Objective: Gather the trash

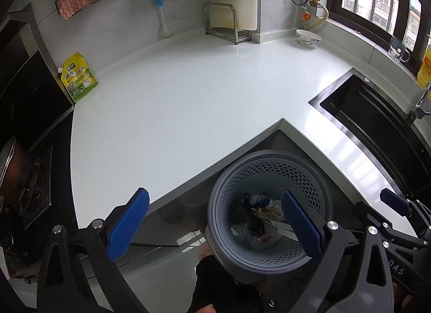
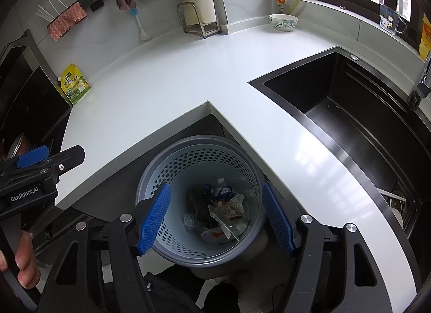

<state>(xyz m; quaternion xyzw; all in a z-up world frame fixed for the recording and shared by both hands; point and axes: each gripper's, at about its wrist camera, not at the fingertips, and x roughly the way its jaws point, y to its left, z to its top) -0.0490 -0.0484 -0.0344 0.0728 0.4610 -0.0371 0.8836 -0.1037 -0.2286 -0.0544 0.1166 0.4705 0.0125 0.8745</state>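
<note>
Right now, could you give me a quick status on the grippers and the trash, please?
Left gripper open, empty. Right gripper open, empty, above bin. Trash in bin. Nothing blocking.

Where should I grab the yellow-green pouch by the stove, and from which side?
Grip the pouch near its top edge, coming from the open counter side. It stands upright, leaning back against the stove's side panel, so probably only its front and top are reachable.
</note>
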